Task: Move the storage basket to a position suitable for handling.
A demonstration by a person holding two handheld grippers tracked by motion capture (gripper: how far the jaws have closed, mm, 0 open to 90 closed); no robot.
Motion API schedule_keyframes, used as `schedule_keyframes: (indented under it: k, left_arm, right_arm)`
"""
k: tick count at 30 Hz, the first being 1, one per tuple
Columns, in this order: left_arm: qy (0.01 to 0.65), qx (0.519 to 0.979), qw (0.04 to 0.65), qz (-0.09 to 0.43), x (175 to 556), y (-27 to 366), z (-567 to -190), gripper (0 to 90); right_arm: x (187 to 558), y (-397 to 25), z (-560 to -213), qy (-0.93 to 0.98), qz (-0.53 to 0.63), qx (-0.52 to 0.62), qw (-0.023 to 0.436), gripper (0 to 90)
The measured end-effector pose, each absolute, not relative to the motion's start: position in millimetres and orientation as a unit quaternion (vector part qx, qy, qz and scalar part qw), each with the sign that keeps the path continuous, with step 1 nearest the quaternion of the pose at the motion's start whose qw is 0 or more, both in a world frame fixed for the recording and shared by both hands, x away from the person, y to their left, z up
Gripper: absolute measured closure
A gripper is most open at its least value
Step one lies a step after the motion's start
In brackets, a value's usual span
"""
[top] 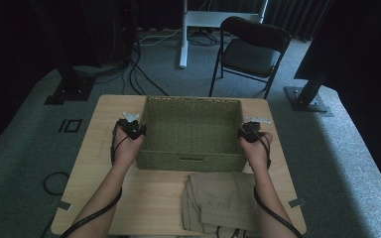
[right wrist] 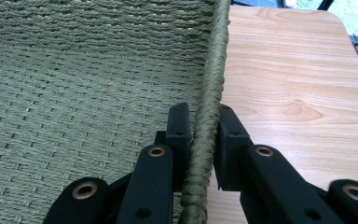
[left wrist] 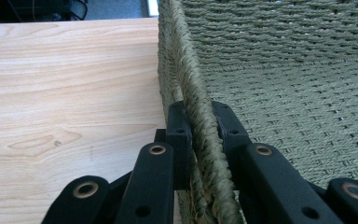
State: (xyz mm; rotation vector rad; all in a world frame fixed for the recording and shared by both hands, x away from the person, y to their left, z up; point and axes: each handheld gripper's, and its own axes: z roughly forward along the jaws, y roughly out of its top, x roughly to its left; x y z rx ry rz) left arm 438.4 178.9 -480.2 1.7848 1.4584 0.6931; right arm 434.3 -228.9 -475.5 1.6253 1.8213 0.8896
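Note:
A green woven basket [top: 190, 161] stands in the middle of the wooden table [top: 94, 163], and its inside is bare. My left gripper [top: 138, 130] is shut on the basket's left rim [left wrist: 191, 79], one jaw inside and one outside. My right gripper [top: 244, 132] is shut on the basket's right rim [right wrist: 214, 70] in the same way. A folded tan garment [top: 221, 201] lies on the table just in front of the basket, between my forearms.
Behind the table a black folding chair [top: 252, 49] stands on grey carpet, with a white desk leg [top: 183, 34] to its left. Black stand bases [top: 72, 89] [top: 307, 99] and cables flank the table's far corners. Bare wood shows beside the basket on both sides.

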Motion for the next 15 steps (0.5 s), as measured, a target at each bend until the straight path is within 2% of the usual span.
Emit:
schedule_keyframes:
  k: [15]
  left_arm:
    - [0.56, 0.697, 0.364, 0.262, 441.1, 153.9, -480.5, 80.1]
  right_arm:
    - [433.6, -256.0, -476.0, 0.67, 0.332, 0.607, 0.268, 78.5]
